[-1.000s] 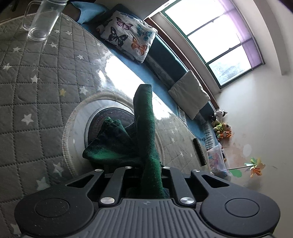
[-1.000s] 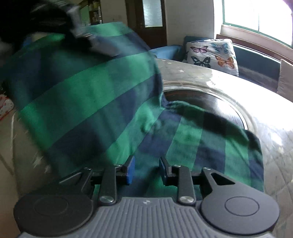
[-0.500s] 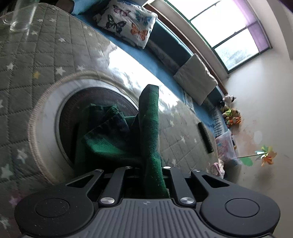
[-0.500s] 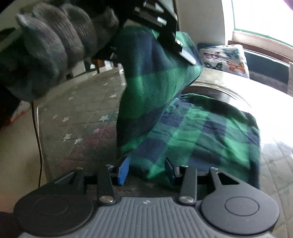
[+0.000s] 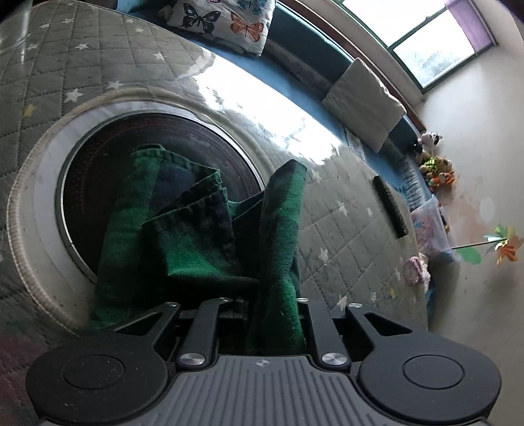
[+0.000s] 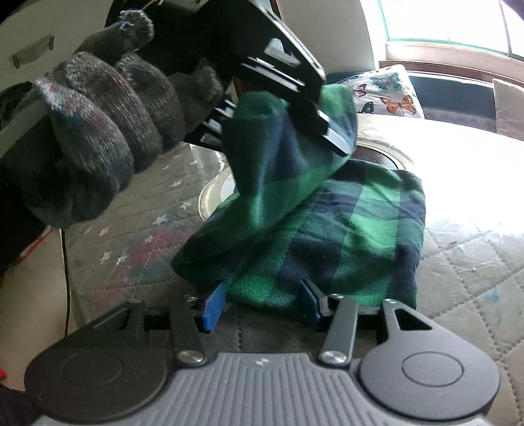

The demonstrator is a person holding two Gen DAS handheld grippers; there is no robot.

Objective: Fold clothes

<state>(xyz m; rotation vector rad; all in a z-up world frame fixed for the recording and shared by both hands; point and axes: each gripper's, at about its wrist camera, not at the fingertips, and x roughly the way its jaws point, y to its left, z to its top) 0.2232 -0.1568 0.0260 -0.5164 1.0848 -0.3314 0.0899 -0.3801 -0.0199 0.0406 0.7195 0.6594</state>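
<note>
I had the left gripper (image 5: 278, 304) clamped on a raised fold of the green plaid cloth (image 6: 344, 229) over the table (image 6: 458, 262), the right gripper (image 6: 262, 303) open at its near edge, no writing legible.

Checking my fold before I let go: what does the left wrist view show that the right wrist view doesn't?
Left wrist only: the black remote and toys by the window seat.

Right wrist only: the left gripper from outside, shut on a lifted flap, with the gloved hand; the right gripper is open.

Both: the green plaid garment and butterfly pillow.
</note>
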